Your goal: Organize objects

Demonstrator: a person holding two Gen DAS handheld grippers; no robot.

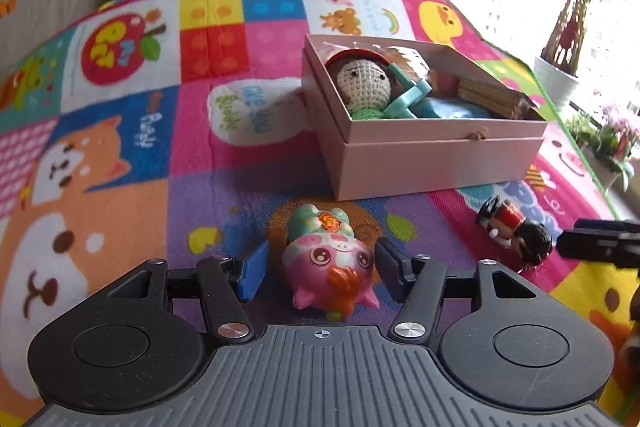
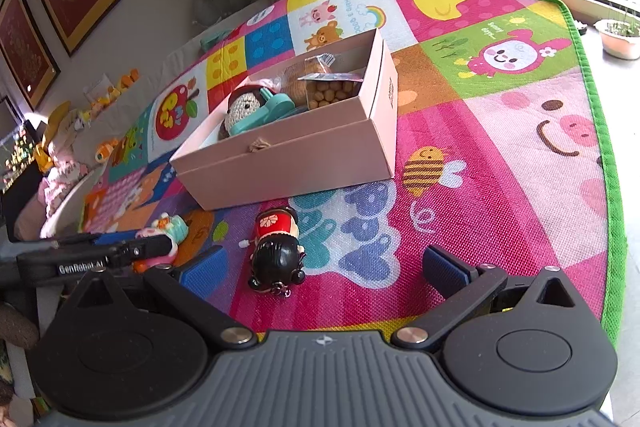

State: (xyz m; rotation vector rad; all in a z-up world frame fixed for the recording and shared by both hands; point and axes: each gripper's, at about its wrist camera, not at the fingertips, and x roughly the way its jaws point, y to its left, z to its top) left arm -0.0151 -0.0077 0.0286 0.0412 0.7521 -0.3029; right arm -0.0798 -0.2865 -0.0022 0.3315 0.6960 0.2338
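Two toy figures lie loose on the patchwork play mat, both on the near side of the pink cardboard box. The pig figurine lies on its back between the blue pads of the left gripper, its pink head nearest the camera and its teal body running away toward the box, so its long axis lies along the gripper's own line. The jaws stand partly spread on either side of the head; a gap shows beside each pad, and neither pad visibly presses the toy.

The black-haired doll in a red top lies just inside the left pad of the right gripper, whose jaws are spread wide with nothing pinched. Its dark head points toward the camera and its red body toward the box, tilted slightly leftward in the right wrist view.

In the right wrist view the left gripper's black finger covers most of the pig, leaving only a strip of pink and teal. Inside the box a crocheted doll lies beside a teal plastic piece; the other contents are partly hidden by the box walls and clear wrapping and are hard to identify.
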